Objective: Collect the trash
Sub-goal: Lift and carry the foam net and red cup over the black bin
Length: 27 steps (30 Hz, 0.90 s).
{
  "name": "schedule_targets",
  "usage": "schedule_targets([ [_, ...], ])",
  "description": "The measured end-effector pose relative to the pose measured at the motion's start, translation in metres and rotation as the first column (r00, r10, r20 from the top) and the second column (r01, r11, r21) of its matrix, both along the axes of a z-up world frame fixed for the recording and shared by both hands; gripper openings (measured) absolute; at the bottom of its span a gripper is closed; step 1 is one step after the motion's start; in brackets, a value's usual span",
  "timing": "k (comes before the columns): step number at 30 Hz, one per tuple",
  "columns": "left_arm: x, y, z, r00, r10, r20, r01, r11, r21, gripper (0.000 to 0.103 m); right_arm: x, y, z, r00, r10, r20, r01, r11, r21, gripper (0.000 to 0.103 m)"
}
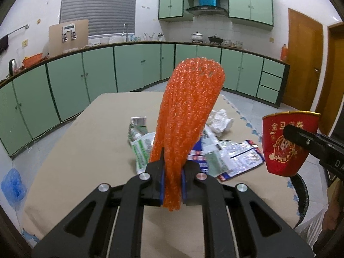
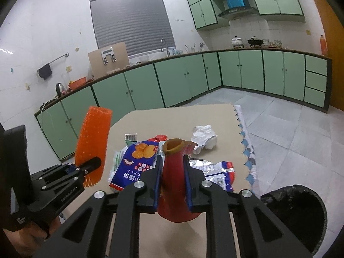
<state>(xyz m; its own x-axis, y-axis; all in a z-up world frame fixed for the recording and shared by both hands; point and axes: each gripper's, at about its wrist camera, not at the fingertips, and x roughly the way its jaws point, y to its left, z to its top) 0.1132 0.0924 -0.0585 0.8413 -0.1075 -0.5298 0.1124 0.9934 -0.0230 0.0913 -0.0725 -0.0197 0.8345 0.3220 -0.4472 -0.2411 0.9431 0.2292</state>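
Left gripper (image 1: 172, 169): clamped on orange mesh sleeve (image 1: 187, 111), held upright above table (image 1: 86, 150). Right gripper (image 2: 173, 172): closed on squashed red paper cup (image 2: 174, 172). Wrappers (image 2: 137, 163) and white tissue (image 2: 204, 137) are piled mid-table; black-lined bin (image 2: 301, 210) is placed beside its edge.

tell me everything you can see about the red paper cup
The red paper cup is a red cup with gold Chinese characters, a round gold emblem and a gold rim. It looks like thin paper, and its mouth is squashed out of round. The right hand-held gripper is shut on its sides, holding it in the air above the table, mouth pointing away from the camera. Nothing else touches it.
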Motion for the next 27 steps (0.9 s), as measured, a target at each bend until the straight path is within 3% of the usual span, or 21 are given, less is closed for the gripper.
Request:
schedule_targets([
  [16, -0.002, -0.068, 0.003, 0.989, -0.149, 0.021, 0.149, 0.989, -0.017, 0.010, -0.033, -0.068, 0.015, 0.990, -0.136, 0.035, 0.136, 0.991, -0.016, 0.018],
  [27, 0.008, -0.141, -0.005, 0.955, -0.296, 0.010, 0.296, 0.955, -0.021, 0.009, -0.051, -0.140, 0.014, 0.957, -0.289, 0.032, 0.290, 0.957, -0.028, 0.018],
])
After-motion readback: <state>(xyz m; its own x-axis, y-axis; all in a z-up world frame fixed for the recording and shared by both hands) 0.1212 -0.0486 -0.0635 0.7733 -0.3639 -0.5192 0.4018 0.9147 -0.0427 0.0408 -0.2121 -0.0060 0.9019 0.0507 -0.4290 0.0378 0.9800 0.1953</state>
